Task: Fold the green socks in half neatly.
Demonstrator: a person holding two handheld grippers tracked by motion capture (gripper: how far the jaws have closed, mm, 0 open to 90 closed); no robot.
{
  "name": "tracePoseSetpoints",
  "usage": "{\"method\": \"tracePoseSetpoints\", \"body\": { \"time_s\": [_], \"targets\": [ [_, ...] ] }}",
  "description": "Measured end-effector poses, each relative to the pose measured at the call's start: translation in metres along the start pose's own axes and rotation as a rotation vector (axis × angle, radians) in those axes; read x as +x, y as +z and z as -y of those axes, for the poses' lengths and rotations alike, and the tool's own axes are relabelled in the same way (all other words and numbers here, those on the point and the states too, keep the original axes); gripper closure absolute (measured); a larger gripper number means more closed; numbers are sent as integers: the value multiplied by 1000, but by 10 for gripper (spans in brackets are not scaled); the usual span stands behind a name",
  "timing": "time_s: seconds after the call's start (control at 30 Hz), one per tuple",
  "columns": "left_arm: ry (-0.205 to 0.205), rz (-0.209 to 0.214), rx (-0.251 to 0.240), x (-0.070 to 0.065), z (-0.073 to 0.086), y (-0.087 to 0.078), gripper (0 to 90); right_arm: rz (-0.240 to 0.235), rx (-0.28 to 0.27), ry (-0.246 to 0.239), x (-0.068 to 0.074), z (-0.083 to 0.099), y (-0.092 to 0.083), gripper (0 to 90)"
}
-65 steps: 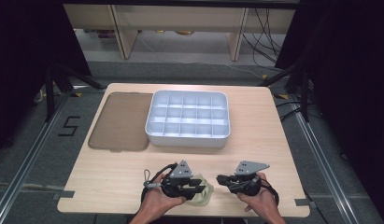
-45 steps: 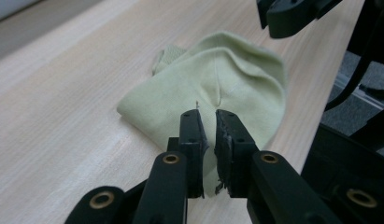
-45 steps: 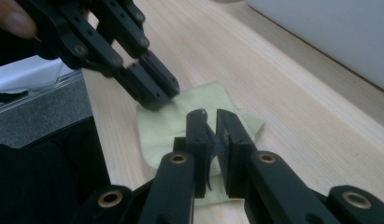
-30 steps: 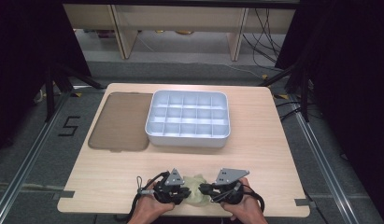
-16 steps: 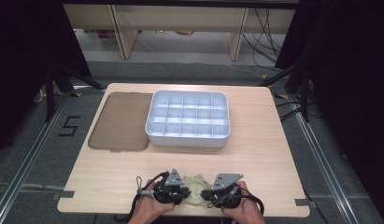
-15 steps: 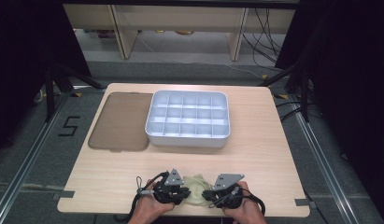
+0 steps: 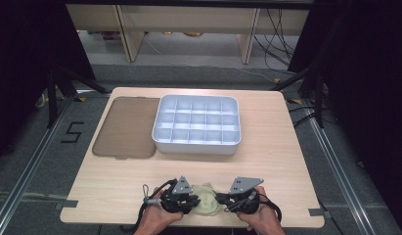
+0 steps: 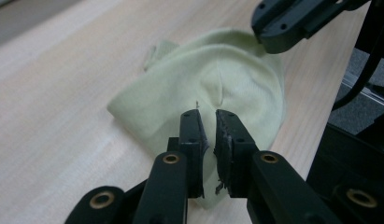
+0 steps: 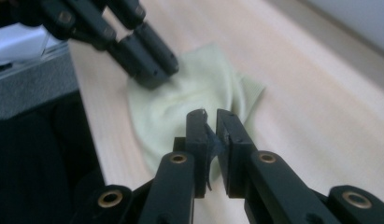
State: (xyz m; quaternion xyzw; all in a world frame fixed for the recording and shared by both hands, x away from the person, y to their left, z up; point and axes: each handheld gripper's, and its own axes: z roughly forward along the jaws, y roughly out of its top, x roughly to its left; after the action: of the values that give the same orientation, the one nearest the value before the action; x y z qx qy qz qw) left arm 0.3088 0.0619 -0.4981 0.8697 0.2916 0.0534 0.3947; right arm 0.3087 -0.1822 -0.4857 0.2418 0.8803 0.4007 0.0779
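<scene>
Cloth: a pale green cloth (image 7: pixel 206 199) is bunched at the near edge of the table (image 7: pixel 267 161), between the two grippers.
Left gripper (image 8: pixel 207 122): jaws nearly closed, pinched on the cloth's near fold.
Right gripper (image 9: pixel 209 122): jaws nearly closed on the opposite edge of the cloth.
Tray: a white divided tray (image 7: pixel 196 124) stands well apart, beside a brown mat (image 7: pixel 125 128).
Risk: the thin fold could be lost if pulled unevenly; the cloth could be dragged off the table edge.

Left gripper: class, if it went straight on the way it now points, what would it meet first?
Most likely the right gripper, just beyond the cloth that the left gripper pinches; depth is unclear.
</scene>
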Motion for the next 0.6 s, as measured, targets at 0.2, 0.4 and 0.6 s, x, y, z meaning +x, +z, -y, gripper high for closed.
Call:
{"method": "tracePoseSetpoints", "body": {
  "time_s": [0.2,0.4,0.6],
  "targets": [
    [14,-33,-26,11,-14,3,805,-9,-2,-1,-7,-11,12,834],
    [-7,-55,-8,23,-17,12,807,-7,21,7,-9,-10,20,834],
    [10,-76,18,25,-14,19,811,-6,47,24,-18,-3,24,837]
  ]
}}
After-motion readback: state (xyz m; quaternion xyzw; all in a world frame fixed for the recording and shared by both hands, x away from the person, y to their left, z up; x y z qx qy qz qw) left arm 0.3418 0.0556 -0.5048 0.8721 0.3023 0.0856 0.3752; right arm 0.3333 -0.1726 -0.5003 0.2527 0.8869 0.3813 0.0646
